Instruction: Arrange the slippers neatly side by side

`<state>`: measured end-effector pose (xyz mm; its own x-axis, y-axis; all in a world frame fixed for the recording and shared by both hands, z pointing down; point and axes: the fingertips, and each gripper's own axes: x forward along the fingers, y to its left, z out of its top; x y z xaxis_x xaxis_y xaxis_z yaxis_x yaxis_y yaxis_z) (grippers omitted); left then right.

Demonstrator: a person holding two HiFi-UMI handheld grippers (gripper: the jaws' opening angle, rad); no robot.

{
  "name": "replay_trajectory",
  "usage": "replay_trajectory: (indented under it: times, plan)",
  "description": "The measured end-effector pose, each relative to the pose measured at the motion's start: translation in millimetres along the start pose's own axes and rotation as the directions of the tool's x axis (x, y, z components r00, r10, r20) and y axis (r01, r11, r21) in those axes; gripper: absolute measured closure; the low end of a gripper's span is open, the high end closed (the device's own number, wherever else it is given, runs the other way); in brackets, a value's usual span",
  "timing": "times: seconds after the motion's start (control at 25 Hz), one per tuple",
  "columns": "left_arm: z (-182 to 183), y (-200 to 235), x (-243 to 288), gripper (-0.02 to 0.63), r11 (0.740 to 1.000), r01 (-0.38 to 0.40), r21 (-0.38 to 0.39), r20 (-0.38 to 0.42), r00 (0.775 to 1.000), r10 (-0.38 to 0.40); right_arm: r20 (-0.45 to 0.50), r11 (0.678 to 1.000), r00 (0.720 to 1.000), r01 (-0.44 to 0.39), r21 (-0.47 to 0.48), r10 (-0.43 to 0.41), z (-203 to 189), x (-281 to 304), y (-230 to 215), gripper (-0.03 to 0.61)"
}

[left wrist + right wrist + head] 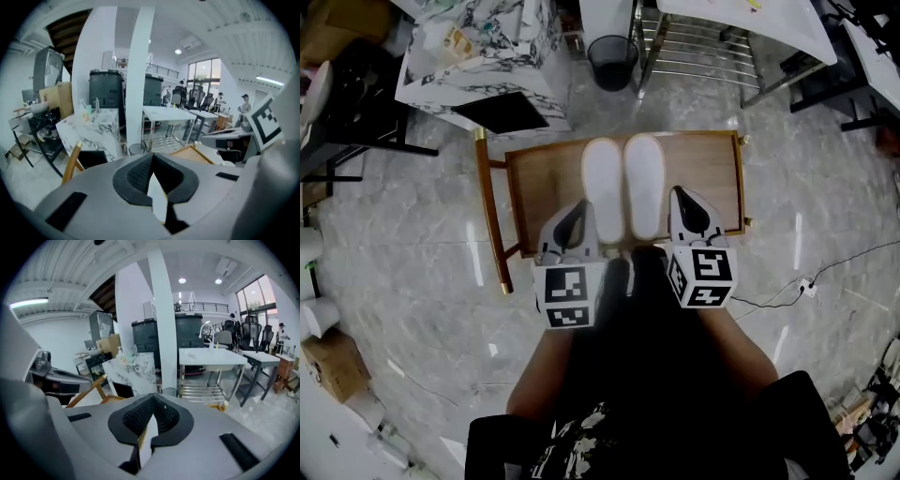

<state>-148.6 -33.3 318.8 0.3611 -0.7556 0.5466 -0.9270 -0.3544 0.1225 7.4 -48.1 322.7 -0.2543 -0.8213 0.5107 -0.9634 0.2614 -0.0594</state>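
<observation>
Two white slippers lie side by side, lengthwise, on a small wooden table (539,178): the left slipper (603,187) and the right slipper (644,183), with their long edges nearly touching. My left gripper (578,208) hovers just left of the left slipper's near end, shut with nothing in it. Just right of the right slipper's near end is my right gripper (681,195), also shut and empty. In the left gripper view the black pads (140,176) meet at the tip. The right gripper view shows its pads (140,416) closed the same way.
A marble-patterned cabinet (483,56), a black bin (612,61) and a metal rack (703,47) stand beyond the table. A cable with a plug block (806,286) lies on the floor at the right. A cardboard box (333,361) sits at the left.
</observation>
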Motion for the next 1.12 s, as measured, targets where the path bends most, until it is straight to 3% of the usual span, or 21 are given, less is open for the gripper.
replay_trajectory:
  times: [0.12,0.28,0.48,0.64,0.84,1.12]
  plan:
    - [39.4,8.1,-31.4,0.611,1.000,-0.007,0.004,0.134,0.991,0.007,0.102,0.999,0.995,-0.014,-0.041,0.018,42.0,-26.2,6.4,0.580]
    - [72.3,8.7,-65.6,0.611,0.999,-0.033,0.022,0.250,0.968,0.026,0.211,0.998,0.977,-0.014,-0.054,0.025,84.3,-59.6,10.7,0.580]
    - [103.3,16.8,-101.2,0.611,0.993,-0.115,0.035,0.373,0.923,0.094,0.345,0.998,0.938,-0.013,-0.058,0.032,116.1,-95.3,18.1,0.580]
    - [130.0,9.5,-125.3,0.611,0.991,-0.123,0.048,0.453,0.887,0.088,0.428,0.997,0.903,0.004,-0.075,0.029,134.7,-112.9,22.7,0.580]
    - [152.1,5.6,-139.2,0.611,0.982,-0.160,0.100,0.505,0.859,0.089,0.457,0.994,0.889,0.006,-0.108,0.045,151.0,-116.2,30.6,0.581]
    - [151.8,7.0,-133.2,0.611,0.984,-0.151,0.097,0.504,0.860,0.082,0.480,0.997,0.876,-0.012,-0.078,0.048,155.6,-115.7,32.7,0.581]
